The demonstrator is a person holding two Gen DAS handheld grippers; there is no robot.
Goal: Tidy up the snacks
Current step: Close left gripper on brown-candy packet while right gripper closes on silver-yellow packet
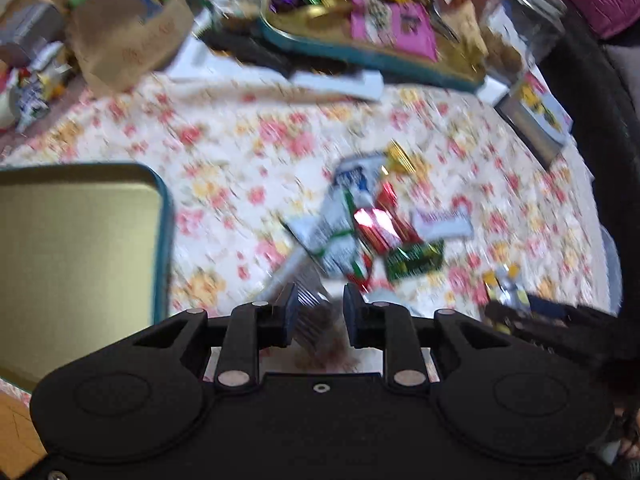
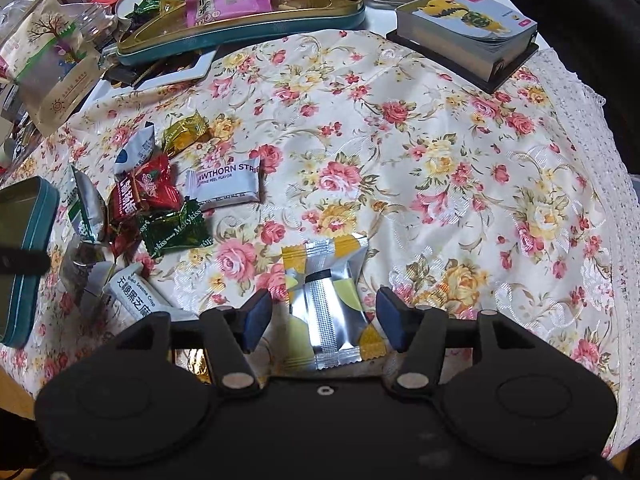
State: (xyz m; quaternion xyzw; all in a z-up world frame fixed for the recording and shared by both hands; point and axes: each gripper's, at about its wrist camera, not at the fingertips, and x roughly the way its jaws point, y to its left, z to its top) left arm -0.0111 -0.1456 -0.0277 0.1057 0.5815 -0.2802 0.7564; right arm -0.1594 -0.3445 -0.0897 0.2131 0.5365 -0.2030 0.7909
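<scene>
My left gripper is shut on a small packet with a ribbed silver end and brownish contents, held just above the floral cloth. To its left lies an open teal tin with a bare gold inside. Ahead of it is a blurred heap of wrapped snacks. My right gripper is open and points down over a silver and yellow packet, which lies flat between the pads without touching them. The heap lies to its left: red, green, gold and white wrappers, including a white hawthorn strip.
A second teal tin full of snacks sits at the back, beside a kraft paper bag and other clutter. A thick book lies at the back right. The cloth's lace edge runs down the right, and the empty tin lies at the left.
</scene>
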